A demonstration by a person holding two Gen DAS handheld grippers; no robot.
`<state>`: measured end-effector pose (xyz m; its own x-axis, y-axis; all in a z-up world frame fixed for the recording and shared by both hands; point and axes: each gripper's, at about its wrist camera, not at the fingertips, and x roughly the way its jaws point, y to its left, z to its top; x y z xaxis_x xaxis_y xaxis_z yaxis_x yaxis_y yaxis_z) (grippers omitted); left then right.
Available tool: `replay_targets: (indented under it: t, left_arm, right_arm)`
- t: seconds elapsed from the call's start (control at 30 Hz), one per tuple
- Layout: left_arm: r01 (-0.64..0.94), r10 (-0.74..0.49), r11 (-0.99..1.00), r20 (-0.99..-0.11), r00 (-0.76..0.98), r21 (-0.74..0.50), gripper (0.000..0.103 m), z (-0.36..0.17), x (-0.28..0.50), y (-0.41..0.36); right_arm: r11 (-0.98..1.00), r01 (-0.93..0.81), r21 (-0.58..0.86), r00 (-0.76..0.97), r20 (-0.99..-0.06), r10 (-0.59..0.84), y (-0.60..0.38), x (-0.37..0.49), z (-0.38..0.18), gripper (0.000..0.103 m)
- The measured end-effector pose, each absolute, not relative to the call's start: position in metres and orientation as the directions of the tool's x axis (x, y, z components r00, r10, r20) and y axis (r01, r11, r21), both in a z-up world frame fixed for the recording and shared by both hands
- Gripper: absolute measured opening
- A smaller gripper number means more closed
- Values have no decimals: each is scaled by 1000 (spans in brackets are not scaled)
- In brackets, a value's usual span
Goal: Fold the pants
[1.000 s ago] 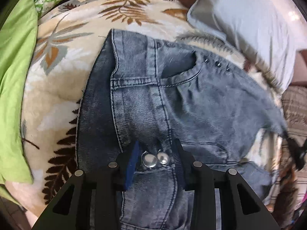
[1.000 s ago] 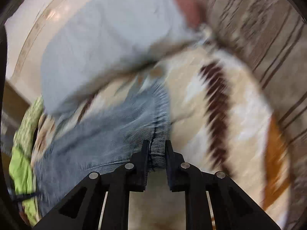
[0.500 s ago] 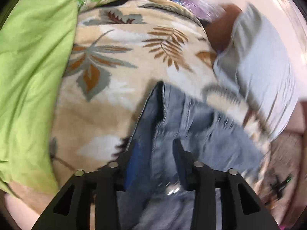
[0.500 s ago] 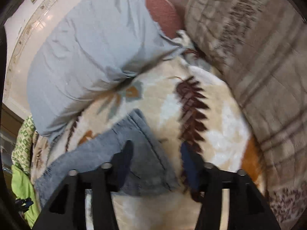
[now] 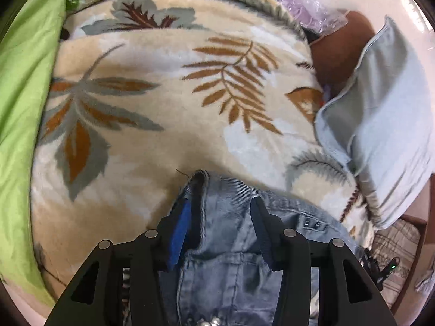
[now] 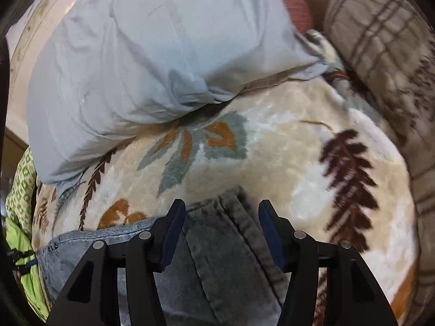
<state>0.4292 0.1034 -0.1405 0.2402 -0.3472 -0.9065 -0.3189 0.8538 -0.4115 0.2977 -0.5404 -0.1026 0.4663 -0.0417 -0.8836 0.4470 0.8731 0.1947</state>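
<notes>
The pants, faded blue denim, are lying on a cream blanket with brown and grey leaf prints, spread over a bed. In the left wrist view, the waistband corner is sitting at the near middle of the blanket, with a small row of metal studs showing to the right. The left gripper is pointing steeply down over that corner; its jaws are opening, standing fairly wide, with denim lying between them, though the pads are not pressing on it. In the right wrist view, a darker folded edge of the pants is lying between the jaws of the right gripper, which are also opening and standing wide apart, clear of the cloth. A pale blue pillow is resting on the far left of the blanket, a plaid cushion is sitting at the far right, and a bright green cloth is lying along the left edge in the left wrist view.
</notes>
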Motion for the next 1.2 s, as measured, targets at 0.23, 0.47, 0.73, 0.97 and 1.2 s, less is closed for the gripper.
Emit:
replay_targets:
  t: [0.23,0.47,0.73,0.97,1.2]
  left_arm:
    - [-252,-382,873,-906,182,-418,46,-173,446,66]
    - [-186,-241,933,-921,307,-307,3,-153,435,48]
    - [-117,-177,958,-864,471,-261,3,-88,373,34]
    - [-60,-171,966,-800,576,-250,3,-33,280,46]
    - [-40,-215,954,-769,602,-298,3,-13,179,75]
  right_arm:
    - [913,396,99,432,-898,-89,-525,308,-120,54]
    - [915,401,47,455,-877,-154,-515,289,-101,12]
    - [901,420,113,573,-802,-167,-500,241,-32,12]
    - [895,420,153,631,-757,-167,-475,179,9,12]
    - [871,446,205,656,-737,-162,-470,74,21,12]
